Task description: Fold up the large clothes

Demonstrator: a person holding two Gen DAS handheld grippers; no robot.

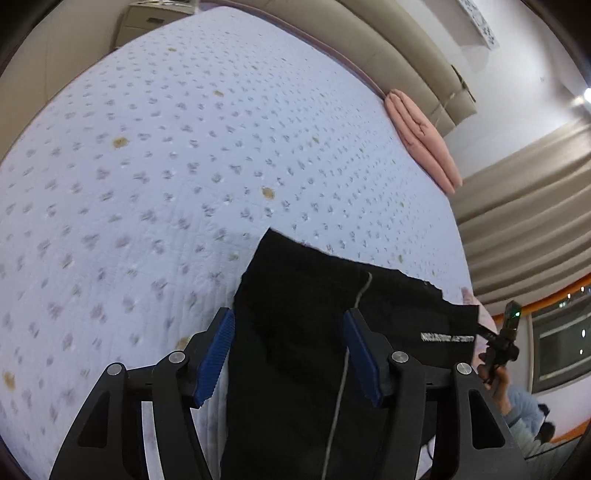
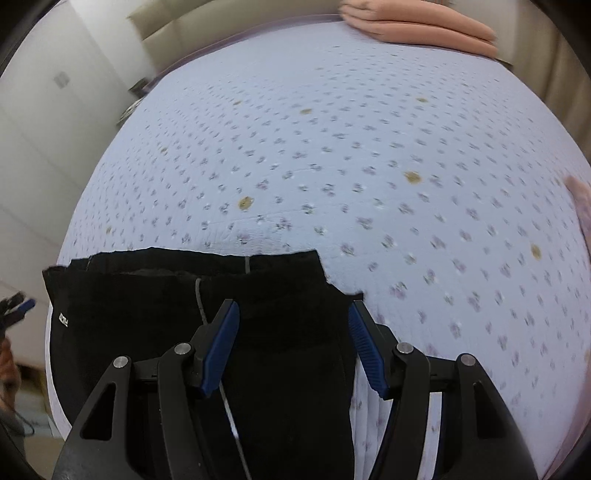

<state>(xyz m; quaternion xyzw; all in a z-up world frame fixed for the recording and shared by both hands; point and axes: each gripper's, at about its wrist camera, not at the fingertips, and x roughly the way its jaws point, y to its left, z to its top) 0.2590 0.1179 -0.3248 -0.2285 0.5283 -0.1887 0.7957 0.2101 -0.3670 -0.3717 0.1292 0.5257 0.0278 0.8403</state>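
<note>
A black garment (image 1: pixel 317 325) with a grey drawstring and small white lettering lies flat at the near edge of the bed; it also shows in the right wrist view (image 2: pixel 155 317). My left gripper (image 1: pixel 290 332) is open, its blue pads (image 1: pixel 218 354) held just above the garment's left part. My right gripper (image 2: pixel 293 332) is open above the garment's right part, with nothing between its pads (image 2: pixel 221 343). The right gripper also shows at the far right of the left wrist view (image 1: pixel 498 347), and the left gripper shows at the left edge of the right wrist view (image 2: pixel 16 308).
The bed (image 1: pixel 166 166) has a white quilt with small purple flowers and brown spots. A folded pink blanket (image 1: pixel 424 136) lies by the beige headboard (image 1: pixel 406 55); it also shows in the right wrist view (image 2: pixel 417 26). Curtains (image 1: pixel 524 229) and a window are at the right.
</note>
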